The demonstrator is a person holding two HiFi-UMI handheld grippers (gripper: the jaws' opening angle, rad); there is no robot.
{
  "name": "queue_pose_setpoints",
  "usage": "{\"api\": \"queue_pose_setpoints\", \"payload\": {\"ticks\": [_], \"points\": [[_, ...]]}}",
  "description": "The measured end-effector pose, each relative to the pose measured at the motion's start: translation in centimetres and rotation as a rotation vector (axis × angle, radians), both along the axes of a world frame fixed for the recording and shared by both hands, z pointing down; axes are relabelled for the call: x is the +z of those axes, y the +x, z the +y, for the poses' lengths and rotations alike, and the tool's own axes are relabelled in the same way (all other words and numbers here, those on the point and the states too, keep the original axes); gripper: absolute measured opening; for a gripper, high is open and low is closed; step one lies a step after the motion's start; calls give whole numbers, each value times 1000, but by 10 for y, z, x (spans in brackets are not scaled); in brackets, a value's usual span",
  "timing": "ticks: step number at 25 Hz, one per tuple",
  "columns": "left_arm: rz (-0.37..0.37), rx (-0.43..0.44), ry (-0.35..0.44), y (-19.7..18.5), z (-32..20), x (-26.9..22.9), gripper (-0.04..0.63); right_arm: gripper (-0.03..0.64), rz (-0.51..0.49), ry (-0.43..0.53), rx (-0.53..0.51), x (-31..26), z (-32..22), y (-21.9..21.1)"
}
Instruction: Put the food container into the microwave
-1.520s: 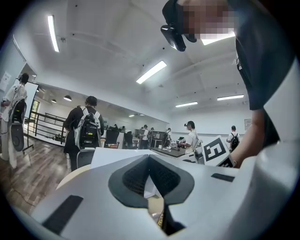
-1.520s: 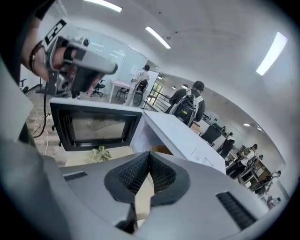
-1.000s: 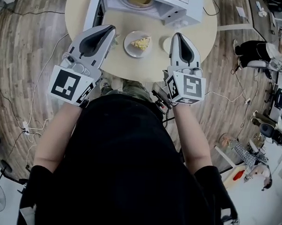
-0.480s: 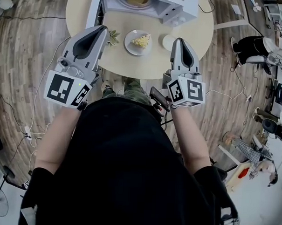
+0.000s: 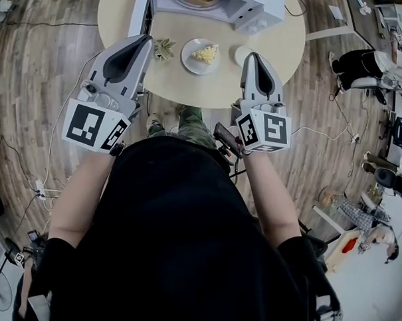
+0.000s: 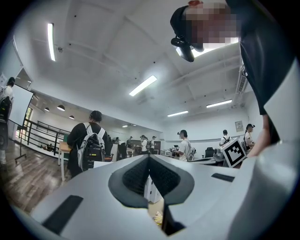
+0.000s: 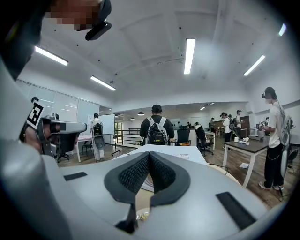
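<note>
- Here, the food container, a shallow white dish carrying a yellow piece of food, is sitting on the round bench, near the edge closest to the person.
- The left gripper is hovering at the bench's edge, with the dish lying at about 3 o'clock from its tip and clearly apart from it.
- In the left gripper view, the left gripper is showing its dark pads pressed together, with nothing between them.
- The right gripper is hovering over the near edge too, with the dish at about 9 o'clock from its tip, not touching.
- In the right gripper view, the right gripper is likewise keeping its jaws together on nothing.
- The dish is thus lying between the two tips, gripped by neither.
- The microwave is standing at 12 o'clock from the dish, its door hanging open at about 10 o'clock.
- A small leafy plant is sitting between the left tip and the dish.
- A small white round object is resting just beside the right tip.
</note>
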State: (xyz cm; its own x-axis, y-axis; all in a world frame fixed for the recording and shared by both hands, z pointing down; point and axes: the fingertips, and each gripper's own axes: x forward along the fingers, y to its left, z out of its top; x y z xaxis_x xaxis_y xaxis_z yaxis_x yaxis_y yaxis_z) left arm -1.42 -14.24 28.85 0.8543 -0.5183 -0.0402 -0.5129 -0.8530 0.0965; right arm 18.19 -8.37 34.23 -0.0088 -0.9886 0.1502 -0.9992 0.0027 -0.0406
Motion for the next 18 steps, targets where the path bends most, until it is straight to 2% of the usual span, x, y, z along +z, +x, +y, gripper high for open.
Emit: {"api": "queue_pose_setpoints", "payload": {"ticks": [18], "points": [[8,-13,-22,-10,14,4,20,15,16,-19,-30,5,8,-16]]}}
